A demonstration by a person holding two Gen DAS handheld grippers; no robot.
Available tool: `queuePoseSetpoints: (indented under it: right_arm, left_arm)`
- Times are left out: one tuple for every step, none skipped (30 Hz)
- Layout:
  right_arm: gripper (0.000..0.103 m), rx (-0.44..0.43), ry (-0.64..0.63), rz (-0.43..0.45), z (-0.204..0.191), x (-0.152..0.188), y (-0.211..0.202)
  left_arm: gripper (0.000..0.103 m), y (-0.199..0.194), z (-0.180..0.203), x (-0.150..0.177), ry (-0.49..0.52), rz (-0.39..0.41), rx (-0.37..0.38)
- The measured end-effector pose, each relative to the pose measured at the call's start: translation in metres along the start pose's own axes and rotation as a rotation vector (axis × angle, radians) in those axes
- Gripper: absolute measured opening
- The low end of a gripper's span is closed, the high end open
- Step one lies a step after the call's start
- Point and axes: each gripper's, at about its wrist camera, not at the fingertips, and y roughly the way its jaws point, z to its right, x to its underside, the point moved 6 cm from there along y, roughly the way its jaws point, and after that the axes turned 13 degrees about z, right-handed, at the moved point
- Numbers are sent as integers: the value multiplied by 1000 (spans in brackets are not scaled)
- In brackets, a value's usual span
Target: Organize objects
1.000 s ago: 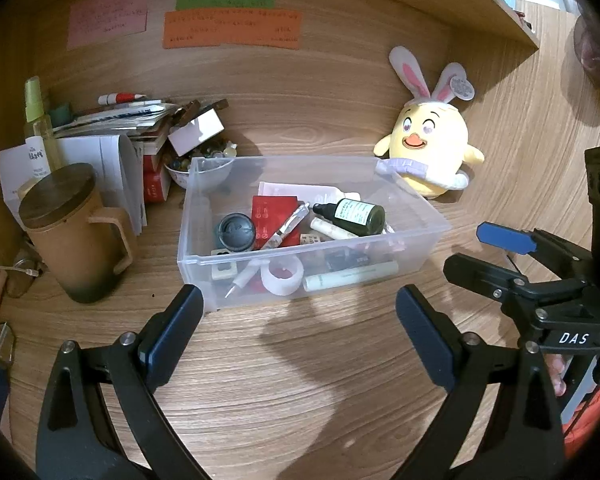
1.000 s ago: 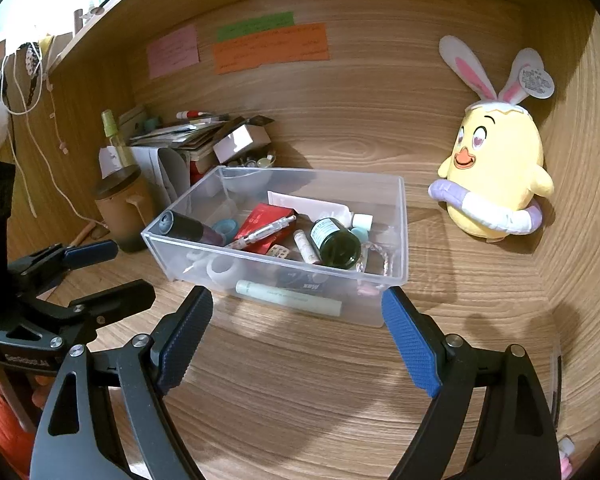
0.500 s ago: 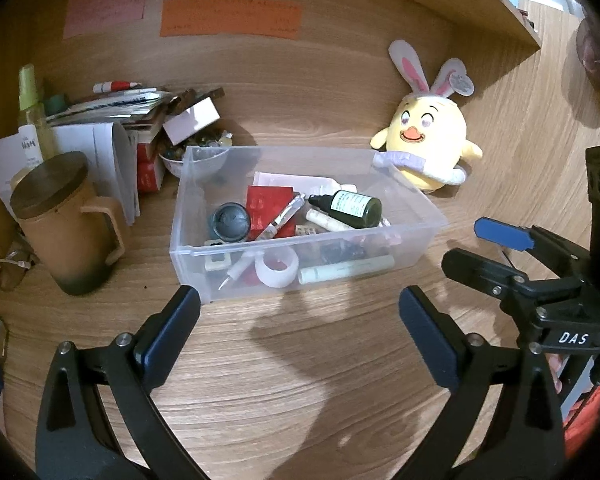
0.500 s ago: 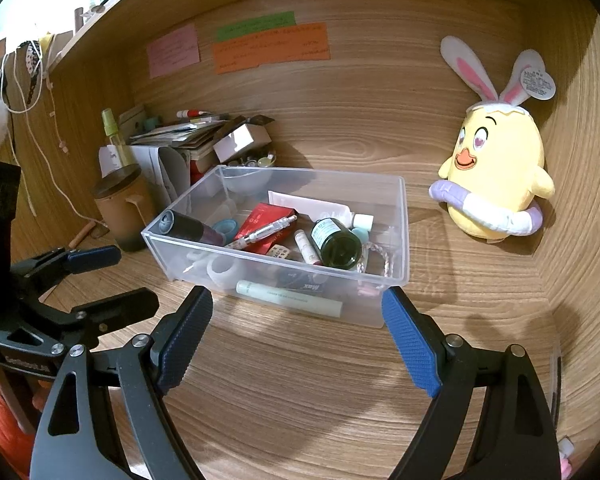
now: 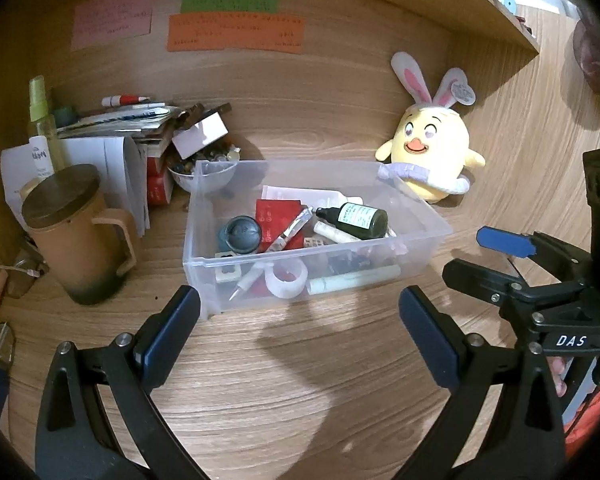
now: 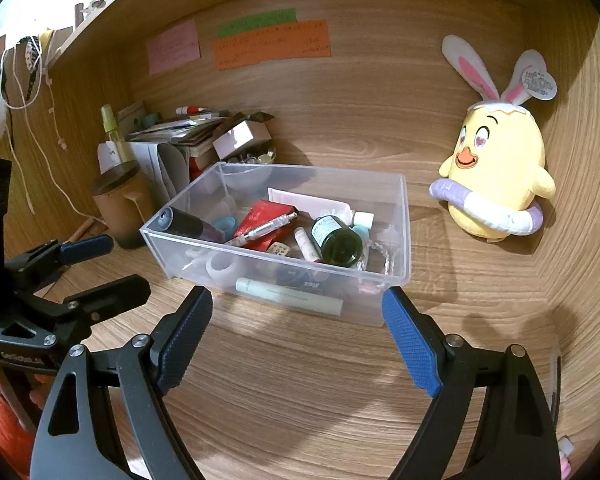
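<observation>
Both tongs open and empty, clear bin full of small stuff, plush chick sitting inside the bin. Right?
One thing is off: the plush chick is not inside the clear bin. The right wrist view shows it on the desk beside the bin, against the back wall. The rest holds: left tongs and right tongs are both open and empty, and the bin holds small items.

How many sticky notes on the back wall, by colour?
Pink note: 1
Green note: 1
Orange note: 1
Total: 3
</observation>
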Motion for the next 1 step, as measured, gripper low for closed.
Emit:
queuePoseSetpoints:
  right_arm:
    - [85,1,-1,-1,0,0,0]
  left_arm:
    - [101,0,0,0,-1,-4,0]
